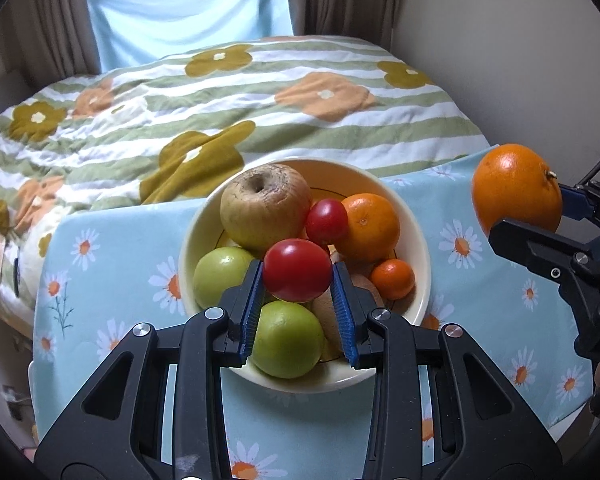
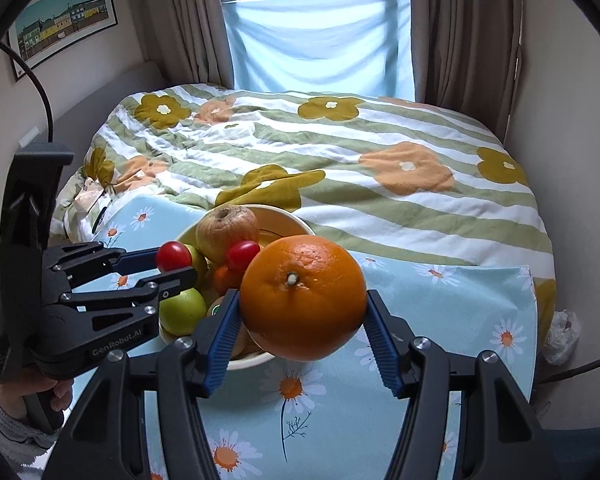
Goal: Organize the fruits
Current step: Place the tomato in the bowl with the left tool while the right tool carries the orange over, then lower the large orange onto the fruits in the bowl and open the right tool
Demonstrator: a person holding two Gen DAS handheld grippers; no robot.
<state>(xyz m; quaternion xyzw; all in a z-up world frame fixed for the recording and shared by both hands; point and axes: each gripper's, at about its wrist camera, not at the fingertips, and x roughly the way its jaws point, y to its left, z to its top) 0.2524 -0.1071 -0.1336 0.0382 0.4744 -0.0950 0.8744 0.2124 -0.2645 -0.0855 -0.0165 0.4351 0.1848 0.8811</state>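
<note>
Because both fruits hang clear above the bowl (image 1: 188,248) on the tabletop, sorting seems underway: the left gripper (image 1: 298,276) has its jaws clamped on a tomato (image 1: 298,270), the right gripper (image 2: 304,312) pinches a big orange (image 2: 304,296).

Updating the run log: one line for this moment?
left tool: holds red tomato | right tool: holds big orange | bowl: still full

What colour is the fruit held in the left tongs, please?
Red; the small round fruit shows best in the left wrist view.

Brown fruit (image 1: 332,312) behind fingers (image 1: 346,320)
</note>
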